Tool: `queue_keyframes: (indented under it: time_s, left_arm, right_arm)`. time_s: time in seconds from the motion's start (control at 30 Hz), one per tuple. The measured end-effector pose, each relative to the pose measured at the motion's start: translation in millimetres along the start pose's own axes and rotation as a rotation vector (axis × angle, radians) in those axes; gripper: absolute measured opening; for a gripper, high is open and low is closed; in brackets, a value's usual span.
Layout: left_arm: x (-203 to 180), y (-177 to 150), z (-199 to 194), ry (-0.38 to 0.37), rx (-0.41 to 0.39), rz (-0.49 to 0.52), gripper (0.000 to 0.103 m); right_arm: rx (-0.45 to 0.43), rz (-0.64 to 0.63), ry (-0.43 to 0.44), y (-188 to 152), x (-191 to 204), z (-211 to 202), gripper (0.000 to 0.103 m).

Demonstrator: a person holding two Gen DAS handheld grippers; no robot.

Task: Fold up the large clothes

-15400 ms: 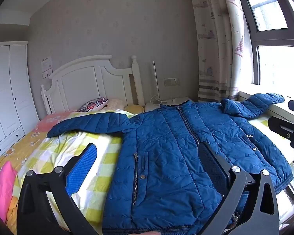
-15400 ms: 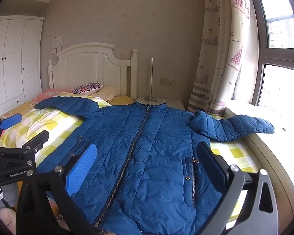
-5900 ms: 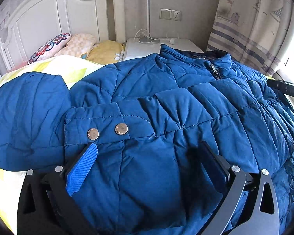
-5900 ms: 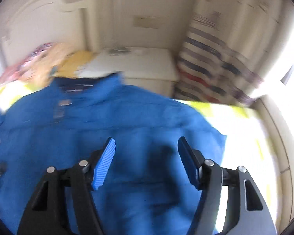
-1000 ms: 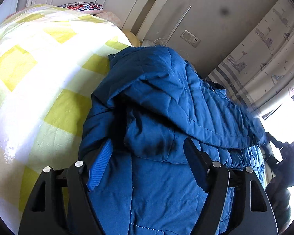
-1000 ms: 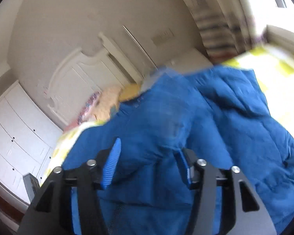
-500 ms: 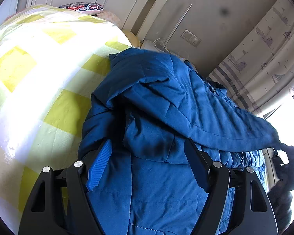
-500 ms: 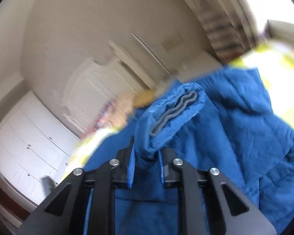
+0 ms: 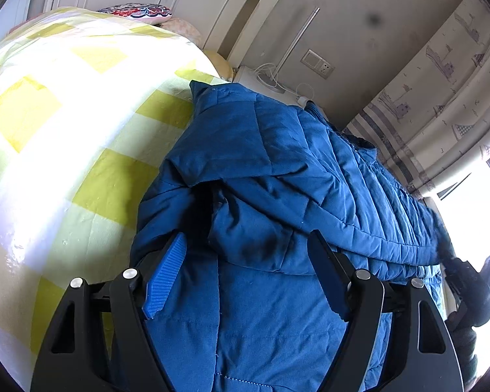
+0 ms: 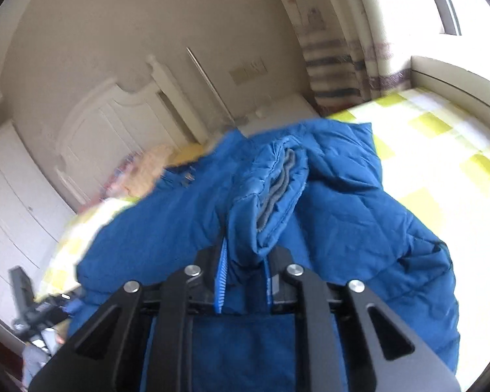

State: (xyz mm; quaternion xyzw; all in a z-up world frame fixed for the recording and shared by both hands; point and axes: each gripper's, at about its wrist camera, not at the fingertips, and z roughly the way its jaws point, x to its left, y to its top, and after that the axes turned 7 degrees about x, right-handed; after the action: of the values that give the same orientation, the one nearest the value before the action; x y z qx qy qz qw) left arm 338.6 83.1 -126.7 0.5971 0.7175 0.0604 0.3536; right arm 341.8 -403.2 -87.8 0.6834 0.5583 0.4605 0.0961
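A blue quilted jacket [image 9: 277, 176] lies on the bed with one sleeve folded across its body. My left gripper [image 9: 245, 268] is open, its jaws set apart just above the jacket's left side, holding nothing. My right gripper [image 10: 245, 277] is shut on the cuff end of the jacket's sleeve [image 10: 271, 189], whose grey inner lining shows, and holds it lifted above the jacket body [image 10: 359, 228]. The right gripper also shows as a dark shape at the far right of the left wrist view [image 9: 467, 281].
The bed has a yellow and white checked cover [image 9: 65, 124]. A white headboard [image 9: 219, 3], pillows [image 9: 137, 11] and a white bedside table [image 9: 261, 81] stand at the far end. Curtains [image 9: 441, 98] and a bright window are on the right. White wardrobes [image 10: 6, 196] stand on the left.
My right gripper closed on the sleeve cuff and has carried it up and across the jacket body. My left gripper has stayed open in nearly the same place.
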Motion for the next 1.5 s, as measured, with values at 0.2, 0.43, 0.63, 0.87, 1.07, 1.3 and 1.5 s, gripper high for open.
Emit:
queue_keyframes:
  time_s: [0.2,0.43,0.63,0.87,1.07,1.3,1.5]
  left_arm:
    - [1.6,0.8,0.3,-0.005,0.002,0.002,0.075]
    - [4.2,1.9,0.4,-0.013,0.002,0.000,0.075]
    - [1.5,2.6,0.5,-0.013,0.006,0.008,0.078]
    - [0.3,3.4,0.6,-0.020,0.003,0.004,0.078]
    - [-5.8,-4.7,-35.3,0.051,-0.171,0.007,0.076]
    - [-82.7,35.4,-61.2,0.077,-0.247,0.223,0.095]
    - [-79.6,36.7,53.7,0.218,0.087,0.282,0.095]
  right_arm:
    - [0.094,0.022,-0.083,-7.6,-10.5,4.1,0.017]
    - [0.056,0.087,-0.209,-2.5,-4.4,-19.4,0.050]
    - [-0.098,-0.222,-0.262,26.7,65.9,-37.9,0.073]
    - [0.160,-0.367,-0.351,12.4,71.9,45.3,0.075]
    - [0.223,-0.324,-0.289,1.9,41.5,65.7,0.081]
    - [0.223,-0.366,-0.326,-4.0,50.8,74.2,0.087]
    - [0.217,-0.359,-0.309,-5.1,50.1,70.4,0.088]
